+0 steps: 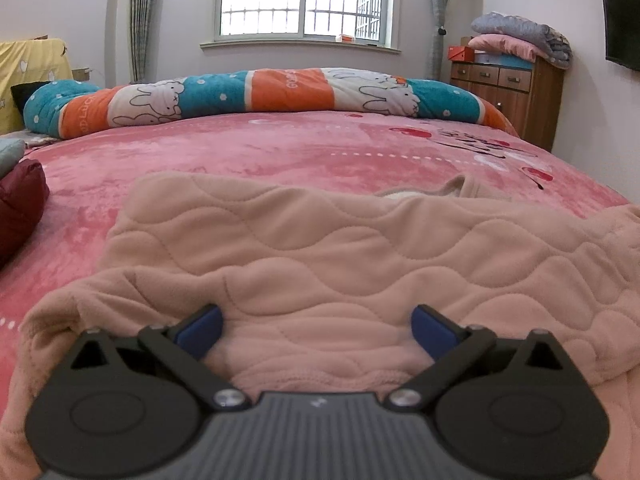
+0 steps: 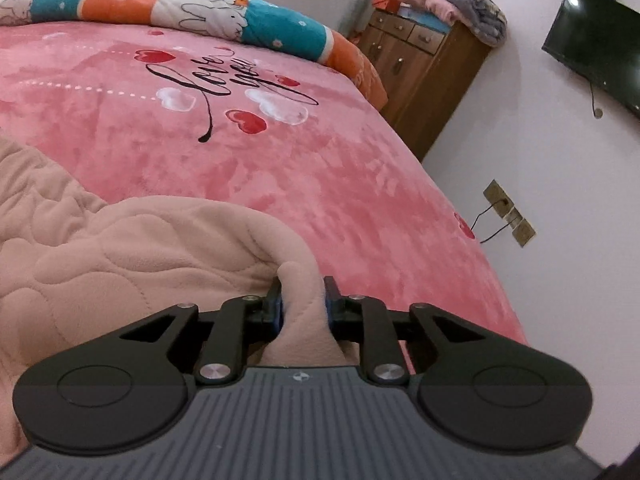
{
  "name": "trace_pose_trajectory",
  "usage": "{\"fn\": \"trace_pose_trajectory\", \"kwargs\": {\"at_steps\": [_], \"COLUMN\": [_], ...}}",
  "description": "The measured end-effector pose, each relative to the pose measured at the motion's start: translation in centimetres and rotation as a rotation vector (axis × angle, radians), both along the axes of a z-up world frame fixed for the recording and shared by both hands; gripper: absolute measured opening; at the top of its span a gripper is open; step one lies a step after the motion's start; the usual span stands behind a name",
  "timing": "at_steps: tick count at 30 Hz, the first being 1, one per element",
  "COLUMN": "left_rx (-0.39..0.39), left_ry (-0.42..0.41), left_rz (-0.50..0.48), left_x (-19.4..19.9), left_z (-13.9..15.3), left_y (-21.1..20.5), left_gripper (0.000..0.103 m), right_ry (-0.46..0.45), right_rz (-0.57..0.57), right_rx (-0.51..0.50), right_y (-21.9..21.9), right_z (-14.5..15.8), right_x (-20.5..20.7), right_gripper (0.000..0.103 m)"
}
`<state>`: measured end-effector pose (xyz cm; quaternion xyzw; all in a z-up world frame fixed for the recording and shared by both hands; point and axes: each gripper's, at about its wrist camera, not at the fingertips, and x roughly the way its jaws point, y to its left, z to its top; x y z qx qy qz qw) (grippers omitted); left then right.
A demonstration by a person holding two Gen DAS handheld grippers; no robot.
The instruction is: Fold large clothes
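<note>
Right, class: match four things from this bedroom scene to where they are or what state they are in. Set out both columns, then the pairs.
Things
1. peach quilted fleece garment
2. left gripper
3. right gripper
4. orange and teal rabbit-print quilt

States
A. rolled along the far side of the pink bed cover
B. jaws wide open
C. pinching a fold of fleece
D. spread on the near part of the bed

Pairs: 1-D, 2-B, 3-C, 4-A

A rolled rabbit-print quilt lies across the far bed. Upper right, folded blankets top a wooden dresser; a dark screen hangs beside.
</note>
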<state>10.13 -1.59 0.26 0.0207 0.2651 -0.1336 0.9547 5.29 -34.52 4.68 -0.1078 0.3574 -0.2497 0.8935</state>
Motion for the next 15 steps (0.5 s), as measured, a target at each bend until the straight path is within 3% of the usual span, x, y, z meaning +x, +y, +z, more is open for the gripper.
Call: {"fn": "trace_pose_trajectory", "kwargs": {"at_steps": [2,7,11,12,15], "left_rx": [-0.001,-0.002,0.000,0.001,0.005], "left_ry": [0.001,0.001,0.000,-0.001,-0.001], "left_rz": [0.000,0.000,0.000,0.000,0.001], "left_x": [0.0,0.0,0.0,0.0,0.1], "left_z": [0.0,0.0,0.0,0.0,0.0], "left_y": [0.0,0.0,0.0,0.0,0.0], "left_gripper": [0.101,0.101,0.101,0.101,0.101], "right_ry": [-0.008,-0.102,-0.208,-0.241,-0.342], "right_rz": [-0.002,-0.003,0.013,0.016,0.112], "right_rx": [-0.015,-0.011,0.029,0.041,0.122], "right_y": [0.2,0.0,1.2,1.7,4.2], "right_z": [0.1,2.3,4.6,5.0,6.3], "right_x": [-0.4,-2.7,-5.1,-5.7,-6.7], "right_gripper": [0.036,0.079,0.089,0.097,0.099]}}
